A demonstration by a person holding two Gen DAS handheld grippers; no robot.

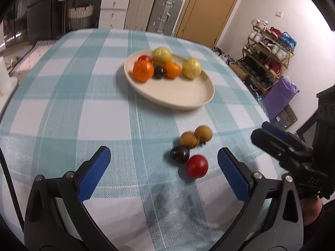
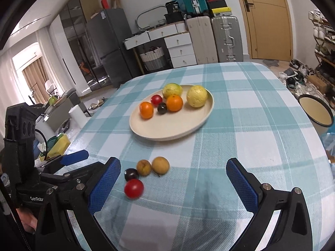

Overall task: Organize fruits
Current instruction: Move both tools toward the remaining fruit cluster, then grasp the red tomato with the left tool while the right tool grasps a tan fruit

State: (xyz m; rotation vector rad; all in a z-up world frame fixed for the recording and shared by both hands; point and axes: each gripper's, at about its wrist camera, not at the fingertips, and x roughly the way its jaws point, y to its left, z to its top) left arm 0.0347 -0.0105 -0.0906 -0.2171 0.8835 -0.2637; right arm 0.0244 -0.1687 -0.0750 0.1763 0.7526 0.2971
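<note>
A cream plate on the checked tablecloth holds two oranges, two yellow fruits, a red fruit and a dark plum. Loose on the cloth nearer me lie a red fruit, a dark plum and two brown fruits. My left gripper is open and empty, the loose fruits just ahead to its right. My right gripper is open and empty, the loose fruits near its left finger. The right gripper also shows in the left wrist view.
The table edge falls away to the right. A shoe rack and purple bag stand right of the table, with a basin on the floor. Suitcases, drawers and a door stand behind.
</note>
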